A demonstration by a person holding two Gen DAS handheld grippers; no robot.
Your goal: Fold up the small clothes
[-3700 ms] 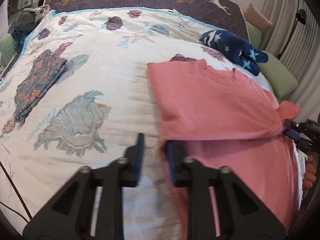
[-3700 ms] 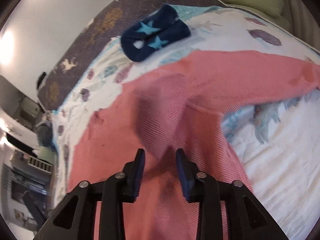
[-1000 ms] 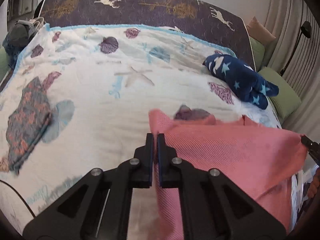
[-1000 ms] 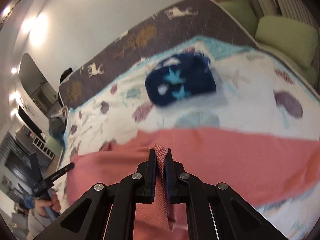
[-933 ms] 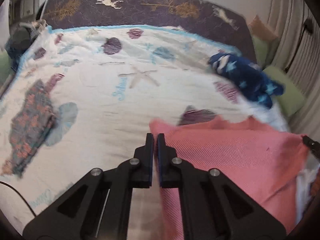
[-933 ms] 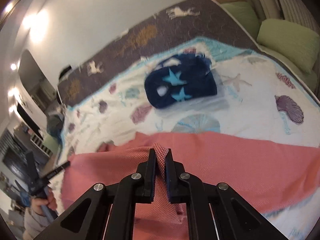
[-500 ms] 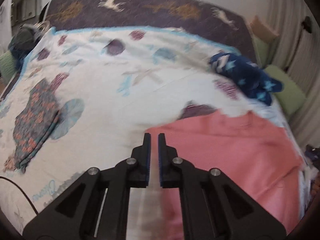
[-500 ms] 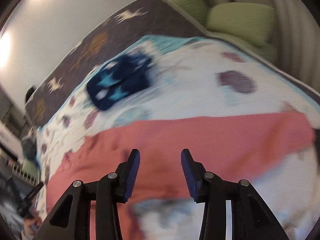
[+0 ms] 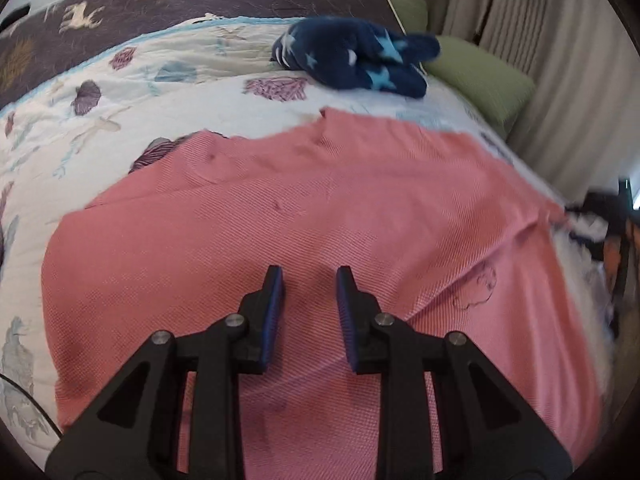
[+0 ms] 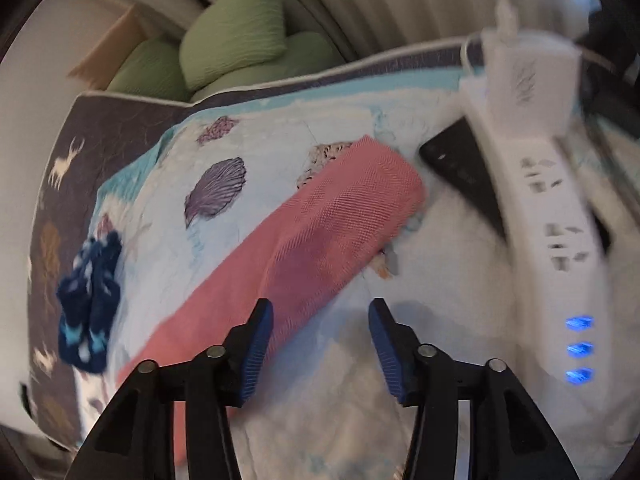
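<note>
Fingers [image 9: 273,300] of both grippers opening, empty, above pink shirt [image 9: 320,208].

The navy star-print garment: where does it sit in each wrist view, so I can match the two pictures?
Left wrist view: navy star-print garment lies at the top, right of centre, on the quilt beyond the pink shirt.
Right wrist view: navy star-print garment lies at the left edge, beside the pink shirt.
Shared landmark: the green pillow, off the bed's edge in both.
</note>
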